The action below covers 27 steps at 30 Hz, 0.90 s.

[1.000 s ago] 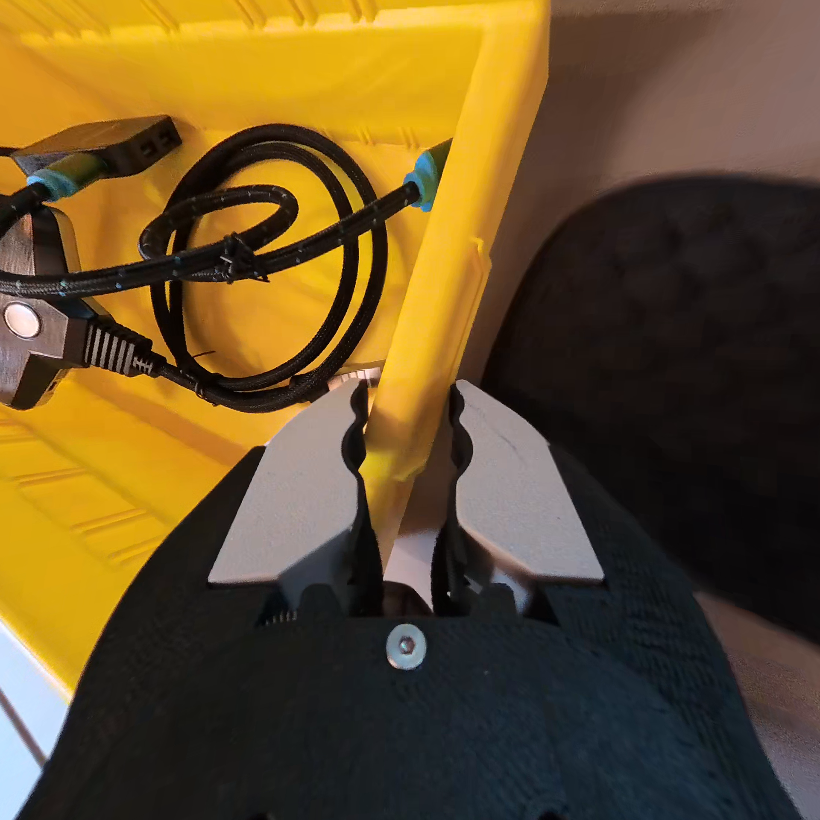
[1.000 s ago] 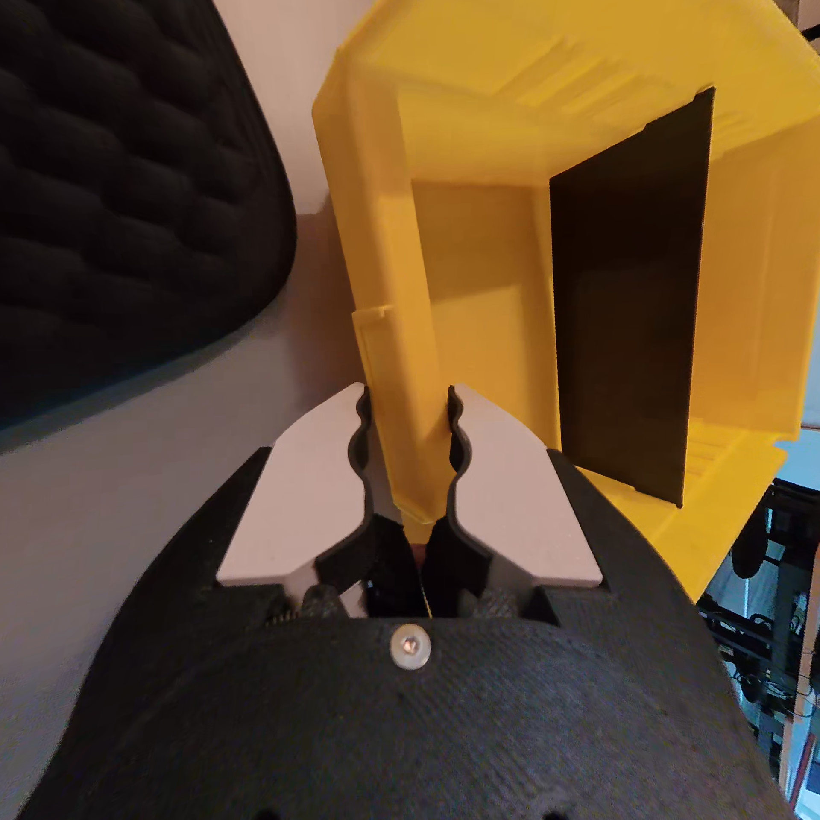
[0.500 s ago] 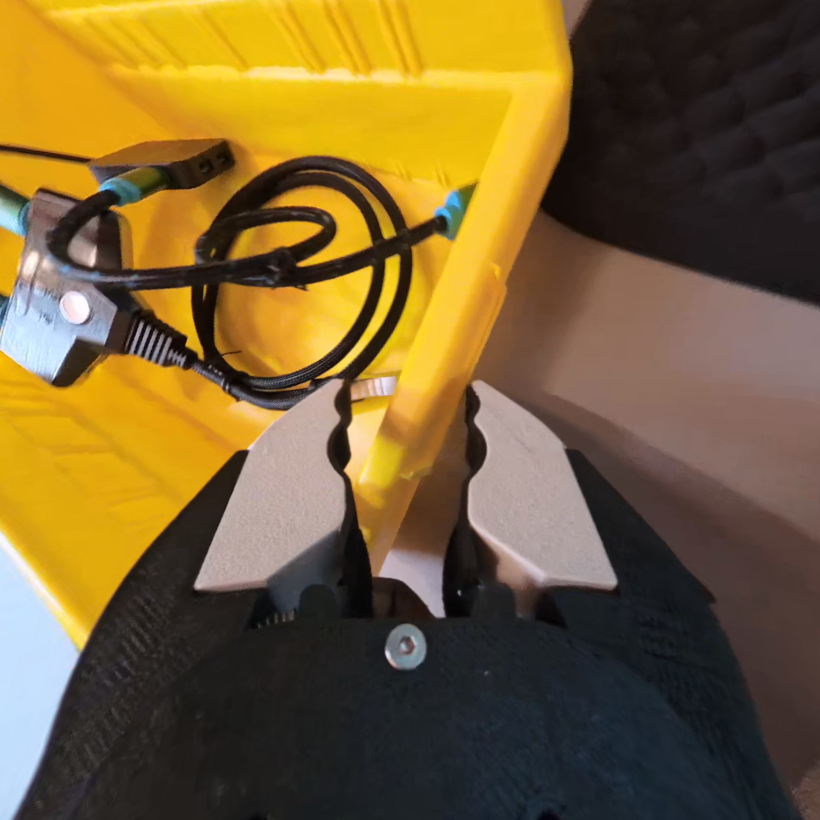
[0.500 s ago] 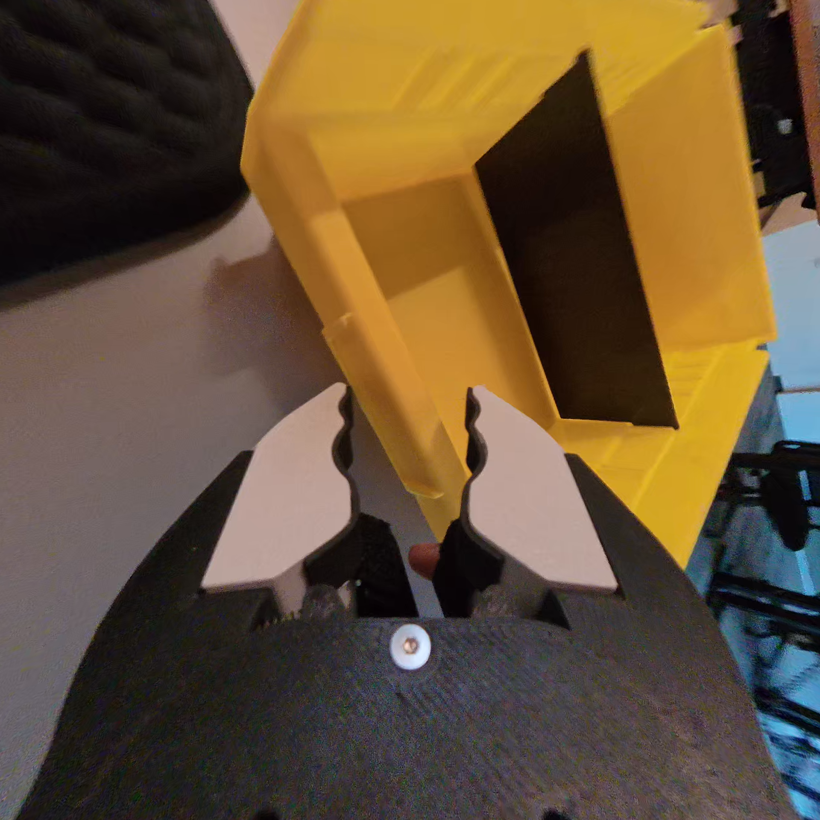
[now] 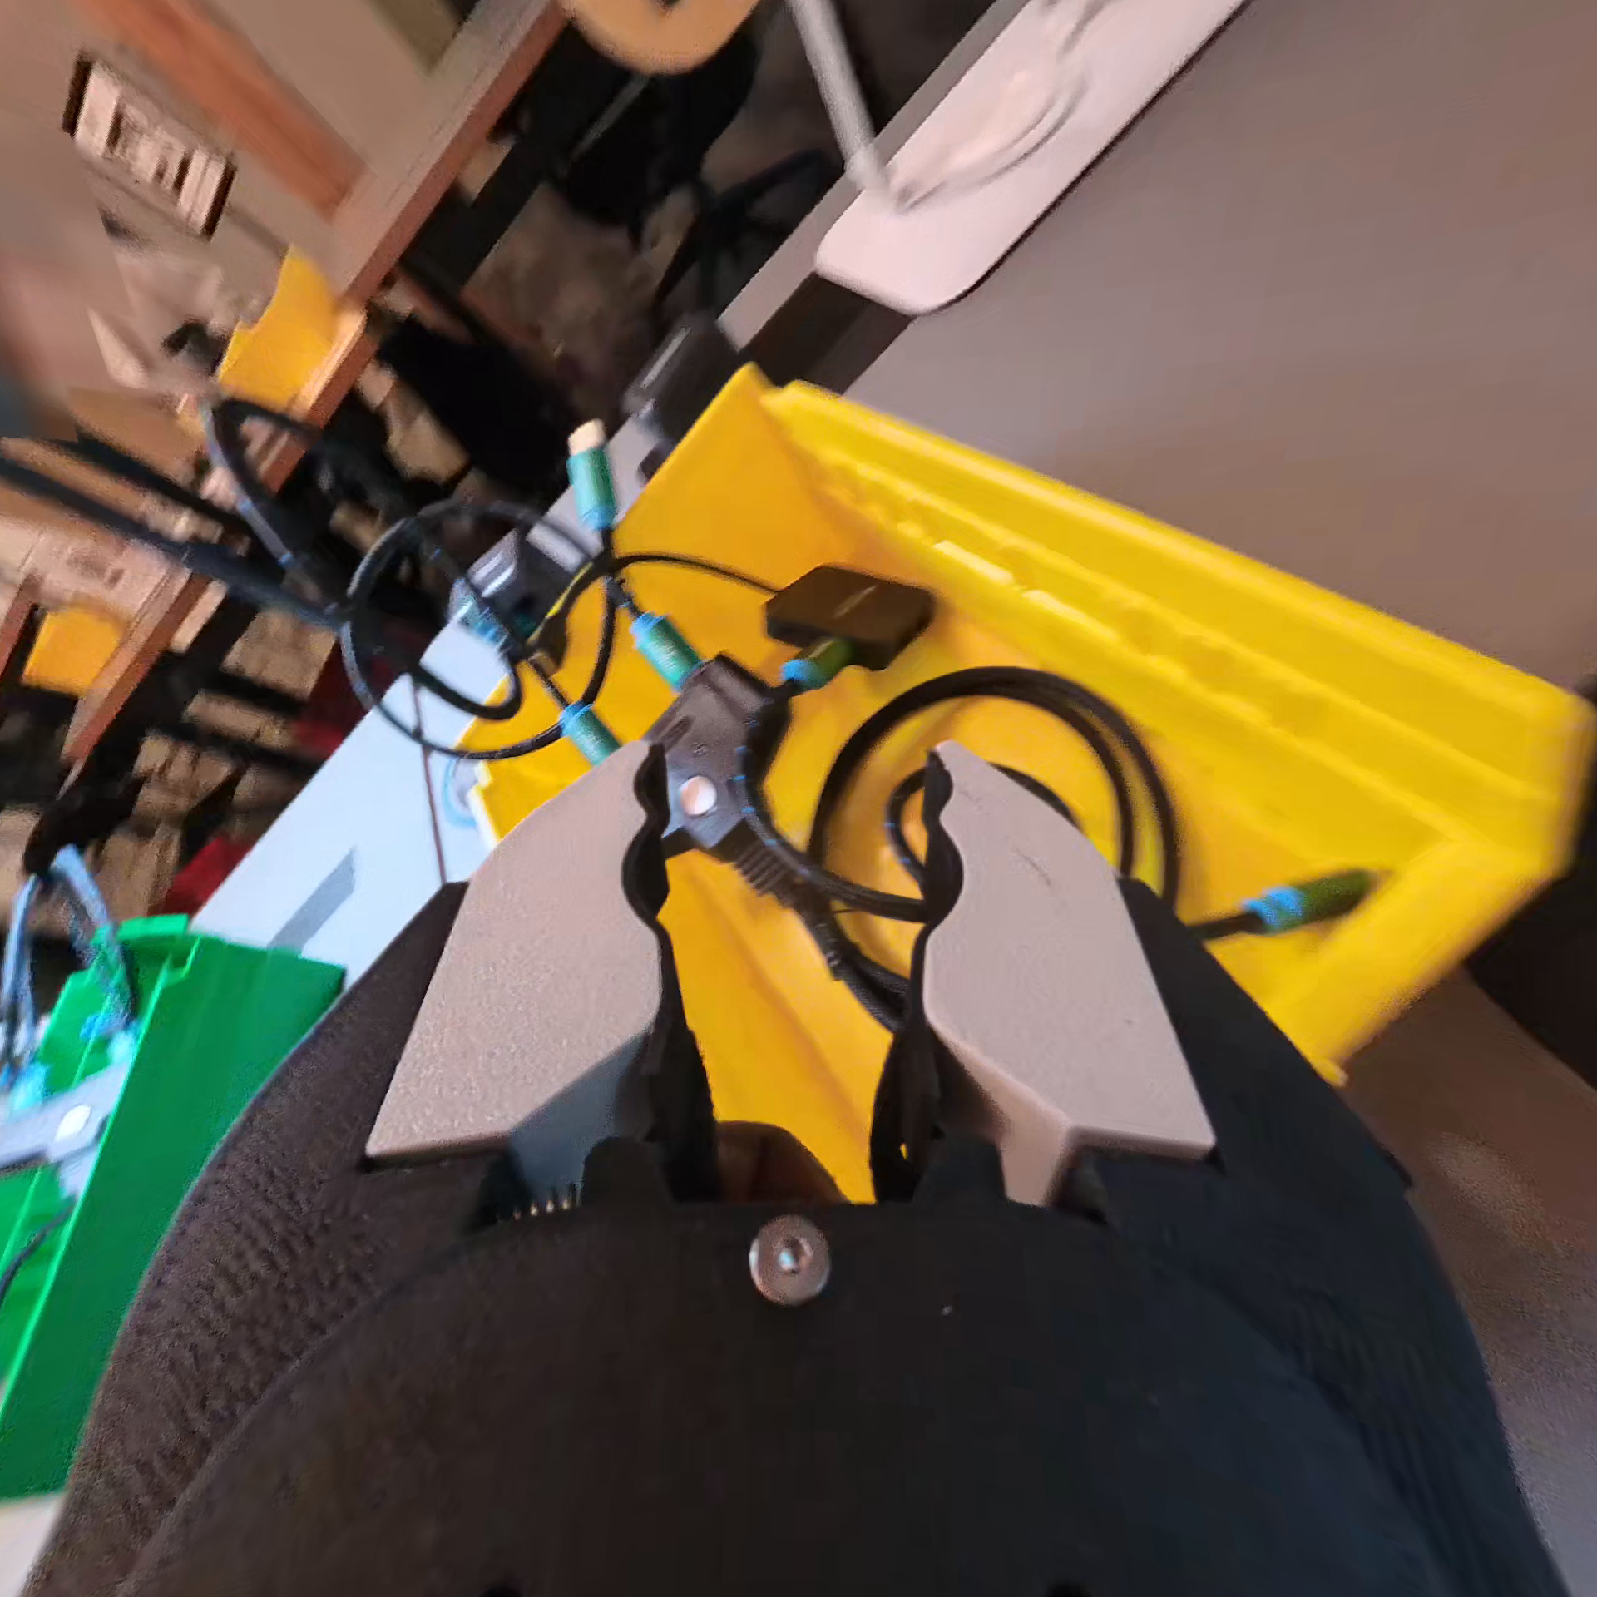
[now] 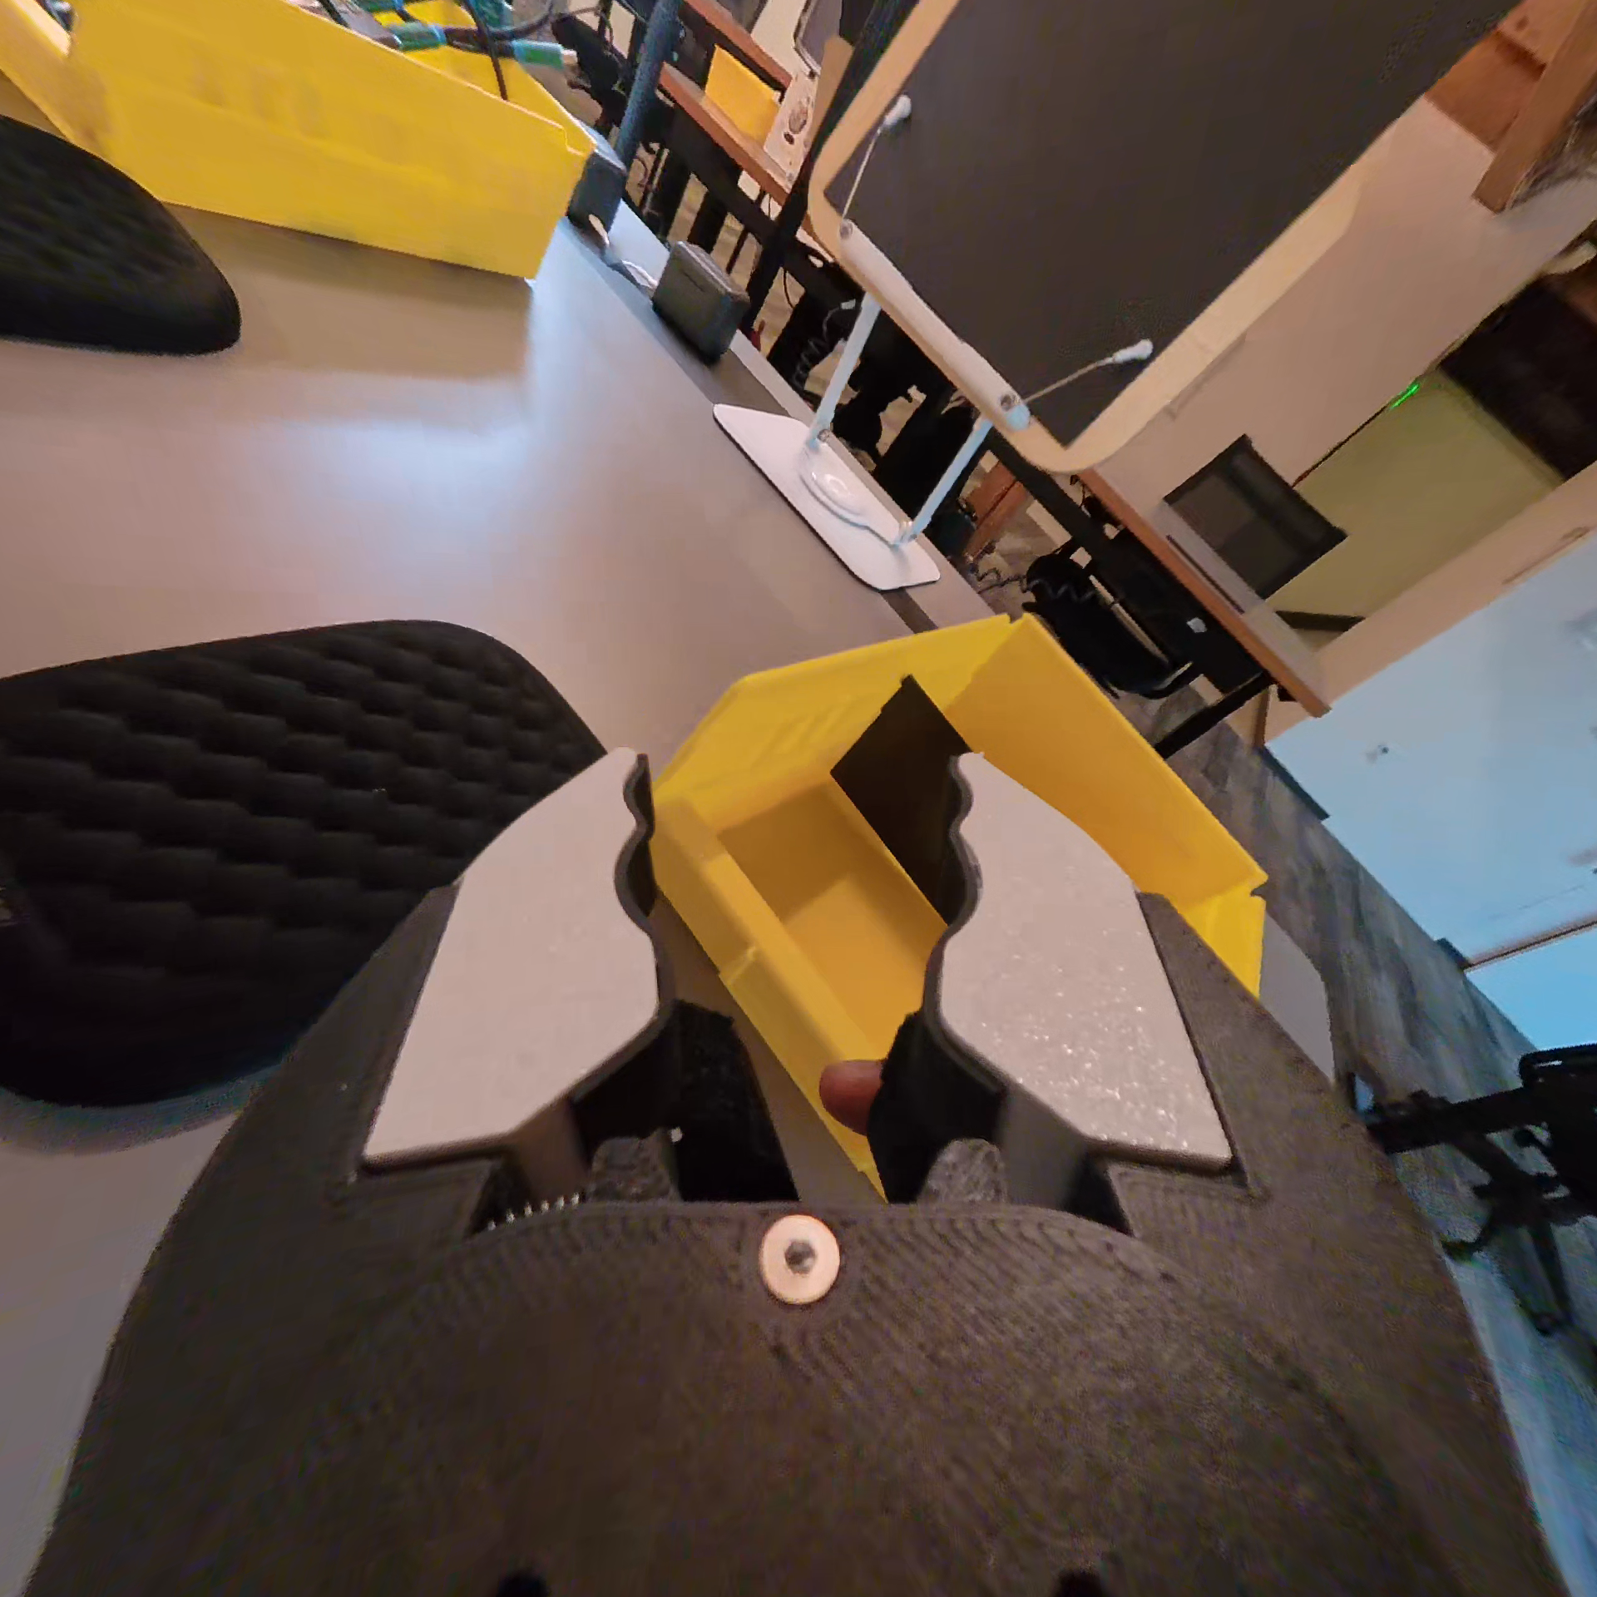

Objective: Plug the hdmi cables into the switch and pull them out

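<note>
In the left wrist view a large yellow bin [image 5: 1123,622] holds a black HDMI switch [image 5: 717,734] with a silver button, a coiled black braided cable [image 5: 1149,804] and a small black box [image 5: 851,609]. Green-and-blue plugs [image 5: 665,652] sit at the switch's far end; whether they are seated is blurred. A loose plug [image 5: 1305,899] lies in the bin's right corner. My left gripper [image 5: 791,765] is open and empty above the bin, over the switch. My right gripper [image 6: 795,778] is open and empty above a small yellow bin [image 6: 1080,734] with a black divider [image 6: 899,760].
Two black quilted pads [image 6: 259,821] [image 6: 86,242] lie on the grey table [image 6: 432,475]. The large bin also shows at the far left in the right wrist view [image 6: 302,147]. A lamp base [image 6: 830,493] and a dark box [image 6: 700,294] stand near the far edge. A green bin [image 5: 173,1080] is at the left. The loose plug [image 5: 1305,899] is about 12 centimeters from my left fingertips and 45 centimeters from my right.
Both grippers have let go of the yellow bin walls they were shut on, opened wide and pulled back and up. The bins now rest on the table.
</note>
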{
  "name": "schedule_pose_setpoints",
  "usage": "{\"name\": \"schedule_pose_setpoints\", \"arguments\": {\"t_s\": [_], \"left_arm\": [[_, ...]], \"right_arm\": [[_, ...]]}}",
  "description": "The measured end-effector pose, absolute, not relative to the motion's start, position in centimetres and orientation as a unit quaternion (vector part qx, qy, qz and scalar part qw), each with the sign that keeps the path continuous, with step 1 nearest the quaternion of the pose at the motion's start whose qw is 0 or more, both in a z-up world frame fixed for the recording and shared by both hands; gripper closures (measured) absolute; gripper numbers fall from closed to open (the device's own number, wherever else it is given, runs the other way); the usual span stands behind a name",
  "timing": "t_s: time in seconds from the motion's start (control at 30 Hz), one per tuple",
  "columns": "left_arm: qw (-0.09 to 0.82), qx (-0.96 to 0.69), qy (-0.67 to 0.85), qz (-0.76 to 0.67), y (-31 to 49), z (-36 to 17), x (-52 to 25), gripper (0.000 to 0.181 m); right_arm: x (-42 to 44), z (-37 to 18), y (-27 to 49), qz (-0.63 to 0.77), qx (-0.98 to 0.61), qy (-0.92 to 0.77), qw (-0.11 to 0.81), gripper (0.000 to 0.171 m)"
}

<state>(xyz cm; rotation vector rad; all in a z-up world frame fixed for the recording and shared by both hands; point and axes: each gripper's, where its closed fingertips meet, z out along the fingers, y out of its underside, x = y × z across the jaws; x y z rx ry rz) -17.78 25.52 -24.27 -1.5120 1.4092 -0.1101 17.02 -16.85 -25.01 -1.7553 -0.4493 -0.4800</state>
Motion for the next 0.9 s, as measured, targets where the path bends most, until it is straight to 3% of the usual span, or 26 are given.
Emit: {"name": "schedule_pose_setpoints", "arguments": {"t_s": [0.2, 0.33, 0.47, 0.9], "left_arm": [[0.377, -0.776, 0.503, -0.061, 30.7, -28.5, -17.5, 0.133], [0.344, -0.792, 0.500, -0.067, 31.6, -30.8, -17.2, 0.154], [0.402, -0.763, 0.495, -0.100, 30.7, -28.6, -16.2, 0.175], [0.622, -0.608, 0.456, -0.192, 23.7, -13.1, -15.6, 0.175]], "right_arm": [[15.4, -23.6, -16.8, -0.229, -0.730, -0.216, 0.607, 0.112], [14.6, -23.6, -16.5, -0.235, -0.729, -0.229, 0.601, 0.113], [13.8, -23.9, -15.6, -0.227, -0.732, -0.239, 0.597, 0.114], [7.9, -23.8, -11.6, -0.205, -0.709, -0.286, 0.612, 0.111]]}}
